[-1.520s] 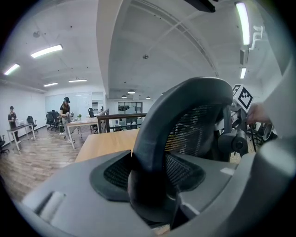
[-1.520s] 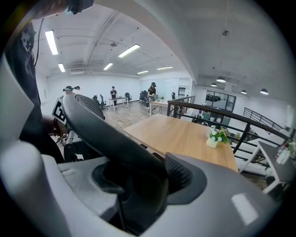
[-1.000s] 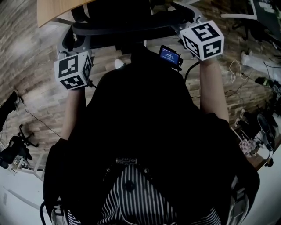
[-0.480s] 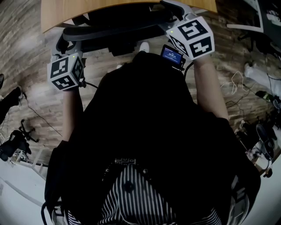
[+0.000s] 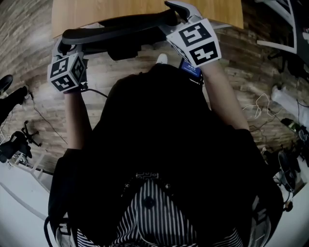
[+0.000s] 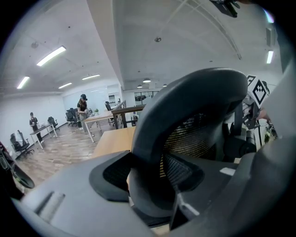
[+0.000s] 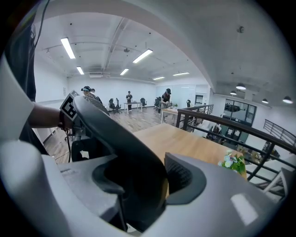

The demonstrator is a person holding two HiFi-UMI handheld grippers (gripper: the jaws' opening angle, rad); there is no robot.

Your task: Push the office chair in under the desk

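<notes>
Both tongs are biting the top rim of the office chair (image 5: 120, 29): the left gripper (image 6: 148, 178) is clamping near its left end, the right gripper (image 7: 145, 180) near its right. The push is happening now, with the backrest sitting right at the edge of the desk (image 5: 145, 10). Next, I'm judging, comes an even, straight shove with both arms, then letting go.

Open-plan office. In the right gripper view, strip lights (image 7: 68, 47) cross the ceiling at upper left, and distant desk chairs (image 7: 112, 104) and standing people (image 7: 129, 98) appear at mid-left. Other evidence: a wood-plank floor (image 5: 29, 62), a mesh-backed office chair (image 6: 194, 125) at a wooden surface (image 7: 185, 143), and a railing (image 7: 222, 121) at right.
</notes>
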